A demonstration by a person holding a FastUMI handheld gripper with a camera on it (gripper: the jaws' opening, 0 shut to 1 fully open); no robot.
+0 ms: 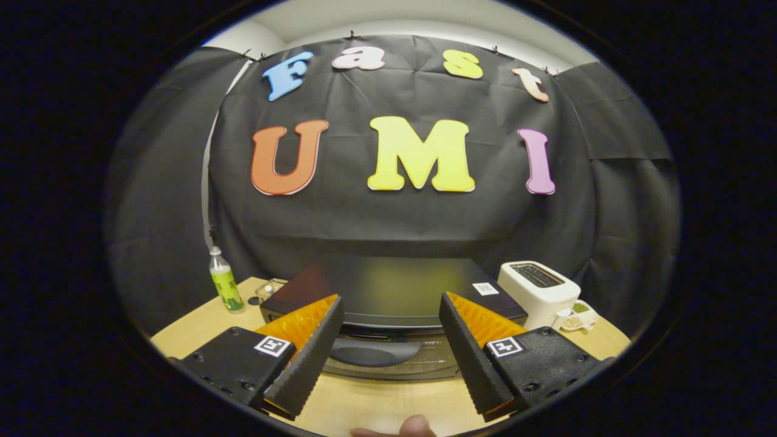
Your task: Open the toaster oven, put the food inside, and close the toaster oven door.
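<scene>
Table (376, 406): pale wood, carrying everything in the booth; a bare strip lies between the fingers and the oven front.
Toaster oven (388, 291): dark, low box straight ahead, its flat top seen from above, so the gripper sits high and tilted down. Door looks closed.
Door handle (361, 352): dark curved bar across the top of the glass front, just ahead of the fingers and nearer the left one.
White toaster (537, 288): beside the oven on its right, close to it.
Green bottle (223, 285): upright near the oven's left rear corner, apart from it.
Small dishes (576, 317): in front of the white toaster; contents too small to tell, possibly the food.
Gripper (388, 343): fingers spread wide apart, holding nothing, aimed at the oven front.
Fingertip (413, 426): part of a person's hand showing below the gripper.
Risk: the handle sits left of centre between the fingers, so closing now could catch only one pad and slip off.
Risk: pulling upward instead of outward and down could drag the light oven across the table toward the white toaster.
</scene>
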